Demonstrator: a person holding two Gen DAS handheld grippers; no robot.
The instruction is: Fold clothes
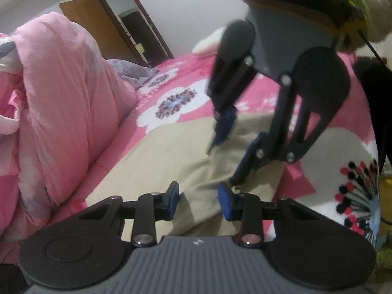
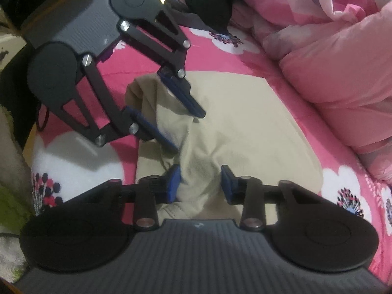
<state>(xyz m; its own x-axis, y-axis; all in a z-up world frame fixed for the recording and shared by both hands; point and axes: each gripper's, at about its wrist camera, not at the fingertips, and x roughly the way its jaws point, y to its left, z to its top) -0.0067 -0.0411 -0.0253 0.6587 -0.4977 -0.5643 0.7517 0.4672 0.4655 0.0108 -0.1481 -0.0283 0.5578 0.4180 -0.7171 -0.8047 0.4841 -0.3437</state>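
Beige garment (image 2: 245, 122) lay spread on the bed's pink flowered sheet (image 1: 171, 78), one edge bunched up between the two grippers. Left gripper (image 1: 198, 201) had its jaws apart, cloth between the pads but not pinched. Right gripper (image 2: 199, 183) was also spread, straddling a raised ridge of the fabric; whether the pads touched it was hard to say through the blur. Risks, as judged: closing on only the top layer would drag a single ply and skew any fold; the two tools sat close, so fingers could collide; soft bedding gave under pressure, so a pinch could catch the sheet too. Pink duvet (image 1: 61, 98) was heaped just beside the garment, crowding that side. Wooden door (image 1: 103, 24) and white wall behind
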